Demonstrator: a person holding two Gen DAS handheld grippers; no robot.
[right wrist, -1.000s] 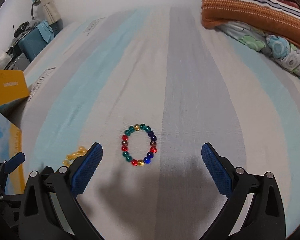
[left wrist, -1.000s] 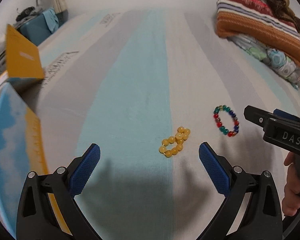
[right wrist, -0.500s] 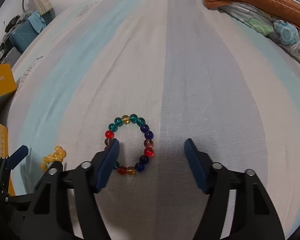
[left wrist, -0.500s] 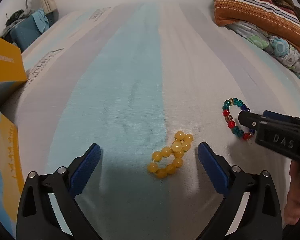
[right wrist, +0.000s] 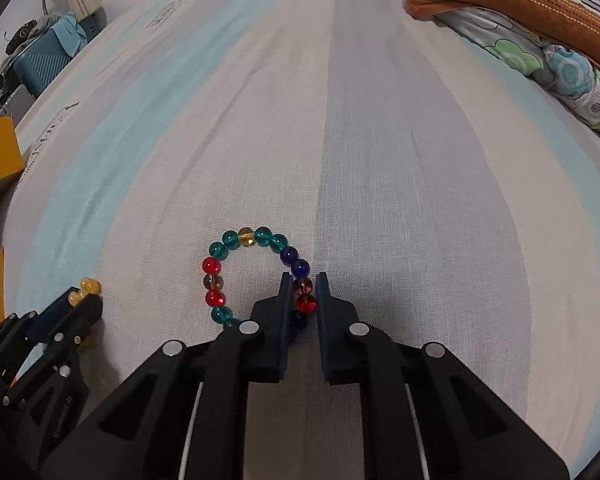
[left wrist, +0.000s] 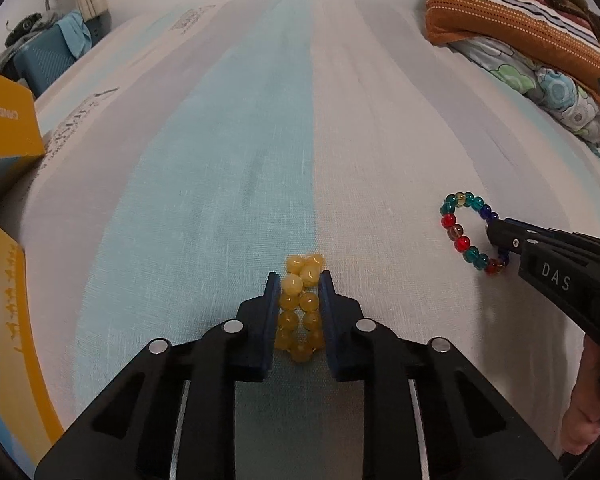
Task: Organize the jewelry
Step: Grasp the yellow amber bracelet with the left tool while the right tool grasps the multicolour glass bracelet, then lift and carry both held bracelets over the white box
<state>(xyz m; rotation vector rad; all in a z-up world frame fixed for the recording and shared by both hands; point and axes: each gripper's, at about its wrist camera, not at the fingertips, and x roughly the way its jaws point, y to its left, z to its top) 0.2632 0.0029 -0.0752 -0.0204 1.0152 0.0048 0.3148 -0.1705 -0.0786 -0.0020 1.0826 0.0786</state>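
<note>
Both hand-held grippers had dropped to the striped bed sheet point(left wrist: 228, 152), jaws just closing: left hand-held gripper point(left wrist: 299, 286) pinched the bunched yellow bead bracelet point(left wrist: 300, 304), right hand-held gripper point(right wrist: 302, 285) clamped the multicoloured glass bead bracelet point(right wrist: 236, 240), apparently on its right side. Only the left view showed a person's hand point(left wrist: 588, 412).

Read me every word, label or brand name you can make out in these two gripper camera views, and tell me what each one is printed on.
"DAS": white letters on the black body of the right gripper, seen from the left wrist view.
"CANEMON", as best it reads, mirrored: on the yellow box at the left edge.
White embossed wording on the side of the left gripper, right wrist view: too blurred to read.
Grey print on the striped bed sheet: too small and distorted to read.
</note>
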